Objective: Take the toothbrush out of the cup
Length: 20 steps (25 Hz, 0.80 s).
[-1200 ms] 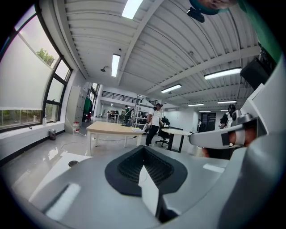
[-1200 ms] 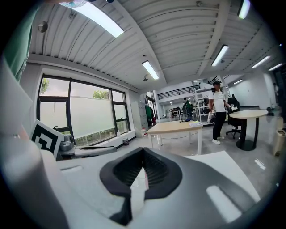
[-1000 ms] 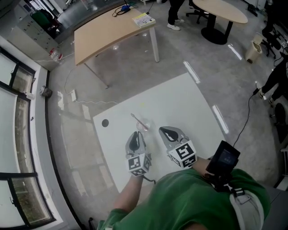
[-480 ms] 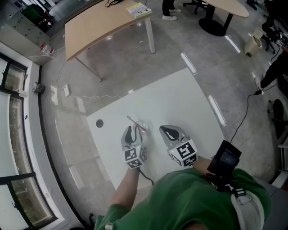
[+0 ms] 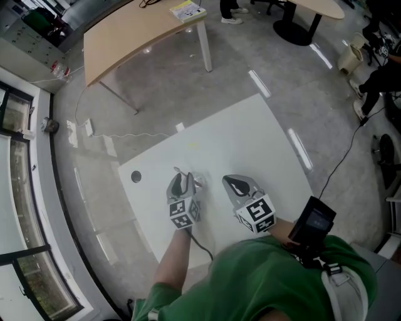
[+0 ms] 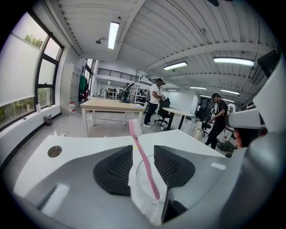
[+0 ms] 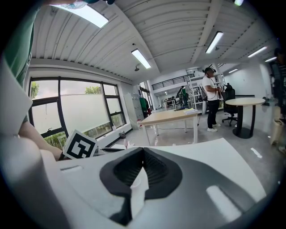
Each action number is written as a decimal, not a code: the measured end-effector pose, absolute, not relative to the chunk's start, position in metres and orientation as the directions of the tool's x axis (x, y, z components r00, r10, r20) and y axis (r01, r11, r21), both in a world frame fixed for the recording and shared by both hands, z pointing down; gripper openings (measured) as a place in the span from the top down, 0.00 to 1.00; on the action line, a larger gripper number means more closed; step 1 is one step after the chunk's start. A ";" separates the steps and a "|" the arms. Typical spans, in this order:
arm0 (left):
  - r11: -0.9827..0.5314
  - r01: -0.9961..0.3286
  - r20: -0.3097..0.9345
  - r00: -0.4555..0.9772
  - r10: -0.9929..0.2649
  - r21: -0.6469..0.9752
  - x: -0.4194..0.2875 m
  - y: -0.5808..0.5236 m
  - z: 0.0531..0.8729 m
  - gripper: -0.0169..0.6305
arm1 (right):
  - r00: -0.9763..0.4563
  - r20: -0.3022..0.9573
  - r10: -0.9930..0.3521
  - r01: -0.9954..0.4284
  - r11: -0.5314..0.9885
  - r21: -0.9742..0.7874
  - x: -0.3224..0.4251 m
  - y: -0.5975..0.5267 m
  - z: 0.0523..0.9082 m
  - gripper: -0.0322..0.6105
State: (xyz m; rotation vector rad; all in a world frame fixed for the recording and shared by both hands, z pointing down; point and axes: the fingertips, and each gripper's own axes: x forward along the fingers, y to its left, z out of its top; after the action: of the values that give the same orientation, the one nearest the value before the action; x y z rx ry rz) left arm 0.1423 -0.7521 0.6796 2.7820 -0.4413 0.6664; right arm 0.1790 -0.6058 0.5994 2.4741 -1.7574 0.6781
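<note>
left tool (image 6: 143, 150) opening around cup (image 6: 140, 181) | pink toothbrush (image 6: 144, 159) inside | cube (image 5: 182, 213): square markers

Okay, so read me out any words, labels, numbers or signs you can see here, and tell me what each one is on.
No text can be read in any view.
Yellow leaflet on the wooden table: printed, but too small to read.
Marker cubes: black-and-white square patterns only, no letters or digits.
Pink toothbrush and clear cup: no print visible.
</note>
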 end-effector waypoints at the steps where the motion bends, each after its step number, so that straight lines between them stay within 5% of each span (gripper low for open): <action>1: -0.924 -0.345 0.474 0.849 -0.232 0.167 0.143 -0.753 0.681 0.73 | 0.268 0.366 -0.891 -0.905 -0.363 -0.221 0.180 -0.605 0.600 0.95; 20: -0.920 -0.360 0.443 0.857 -0.262 0.153 0.142 -0.753 0.670 0.93 | 0.250 0.356 -0.901 -0.917 -0.338 -0.213 0.176 -0.609 0.600 0.95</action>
State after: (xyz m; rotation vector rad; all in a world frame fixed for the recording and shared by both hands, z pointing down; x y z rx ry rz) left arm 0.1421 -0.7528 0.6699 2.8022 -0.4765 0.6208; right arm 0.1761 -0.6089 0.5996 2.4531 -1.7846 0.6566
